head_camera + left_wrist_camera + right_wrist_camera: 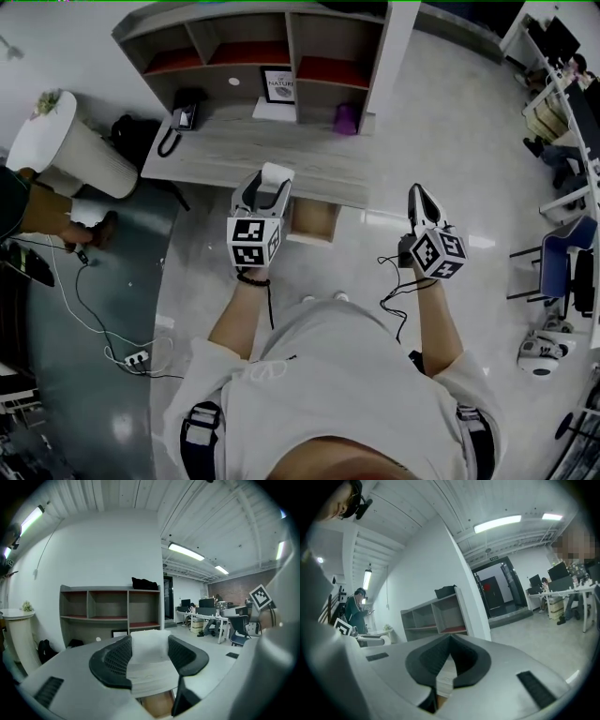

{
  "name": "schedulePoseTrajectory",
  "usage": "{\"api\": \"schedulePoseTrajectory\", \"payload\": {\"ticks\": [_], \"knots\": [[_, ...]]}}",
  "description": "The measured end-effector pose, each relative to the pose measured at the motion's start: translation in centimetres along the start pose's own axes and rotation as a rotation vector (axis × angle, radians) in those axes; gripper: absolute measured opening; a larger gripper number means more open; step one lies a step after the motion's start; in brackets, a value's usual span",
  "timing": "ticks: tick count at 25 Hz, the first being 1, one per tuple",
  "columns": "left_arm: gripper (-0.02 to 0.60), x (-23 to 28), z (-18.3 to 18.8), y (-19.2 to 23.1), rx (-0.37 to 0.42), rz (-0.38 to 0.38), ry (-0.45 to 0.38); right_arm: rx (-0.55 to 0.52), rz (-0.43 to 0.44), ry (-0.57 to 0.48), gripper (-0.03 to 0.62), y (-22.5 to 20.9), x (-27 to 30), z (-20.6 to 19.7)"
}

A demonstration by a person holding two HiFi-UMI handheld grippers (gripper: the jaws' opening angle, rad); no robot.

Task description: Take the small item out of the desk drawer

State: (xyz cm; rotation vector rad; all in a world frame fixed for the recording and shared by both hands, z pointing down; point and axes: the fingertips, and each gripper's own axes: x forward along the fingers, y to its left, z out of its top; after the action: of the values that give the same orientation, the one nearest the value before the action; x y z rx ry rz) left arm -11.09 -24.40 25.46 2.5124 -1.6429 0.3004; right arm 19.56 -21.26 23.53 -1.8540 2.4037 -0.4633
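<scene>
Small item [149,654], white and blocky: clamped between the two pads of the left gripper [150,644], jaws about half apart and pressing on its sides. In the head view the item [276,172] sits up off the bench [216,150], over its front edge. Drawer [313,221] stands open just beside the left gripper [267,187], wooden inside. Right gripper [450,638]: jaws meet at the tips, nothing between them; it is held up to the right of the drawer [415,194].
</scene>
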Motion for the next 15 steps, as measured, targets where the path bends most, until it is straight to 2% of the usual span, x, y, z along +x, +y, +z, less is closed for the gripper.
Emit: {"api": "schedulePoseTrajectory", "payload": {"ticks": [6, 15], "knots": [[0.244, -1.3, 3.4, 0.7, -0.004, 0.006, -0.094, -0.022, -0.022, -0.070, -0.002, -0.5, -1.4, 3.2], [0.244, -3.8, 6.8, 1.6, -0.019, 0.034, -0.198, 0.001, -0.040, -0.140, -0.002, -1.8, -3.6, 7.2]]}}
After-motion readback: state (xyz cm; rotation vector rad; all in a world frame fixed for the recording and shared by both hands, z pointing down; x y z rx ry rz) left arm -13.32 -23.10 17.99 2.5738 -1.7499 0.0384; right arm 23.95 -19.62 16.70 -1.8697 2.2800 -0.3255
